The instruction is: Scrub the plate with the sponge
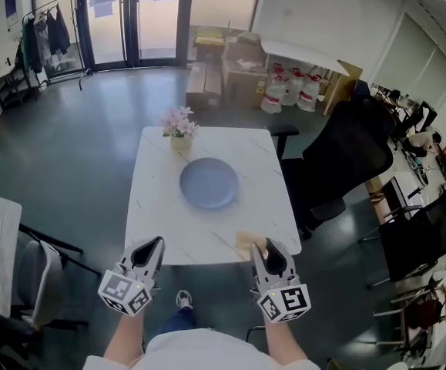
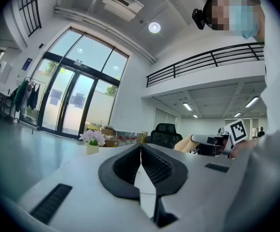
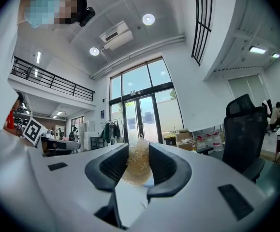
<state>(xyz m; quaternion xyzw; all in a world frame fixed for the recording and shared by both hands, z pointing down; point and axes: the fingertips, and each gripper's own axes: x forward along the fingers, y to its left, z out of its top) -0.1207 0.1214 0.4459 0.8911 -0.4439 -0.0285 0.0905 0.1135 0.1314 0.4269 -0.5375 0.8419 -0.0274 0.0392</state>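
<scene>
Left gripper (image 2: 140,148) closed, empty; right gripper (image 3: 139,151) clamping tan fibrous sponge (image 3: 138,167); advance to round blue-grey plate (image 1: 209,182); press flat.

- White marbled table (image 1: 161,206) in the middle of the head view.
- Vase of pink flowers (image 1: 179,126) at the table's 11 o'clock edge.
- Black office chair (image 1: 346,156) just beside the table at 3 o'clock.
- Cardboard boxes (image 1: 238,68) and white jugs (image 1: 292,87) on the floor toward 1 o'clock.
- Clothes rack (image 1: 49,33) far off at 10 o'clock.
- Grey chair (image 1: 38,280) at 8 o'clock.

The table (image 1: 161,206) is viewed steeply from overhead; the glass doors (image 1: 122,21) beyond are faced, level, by both gripper views.
</scene>
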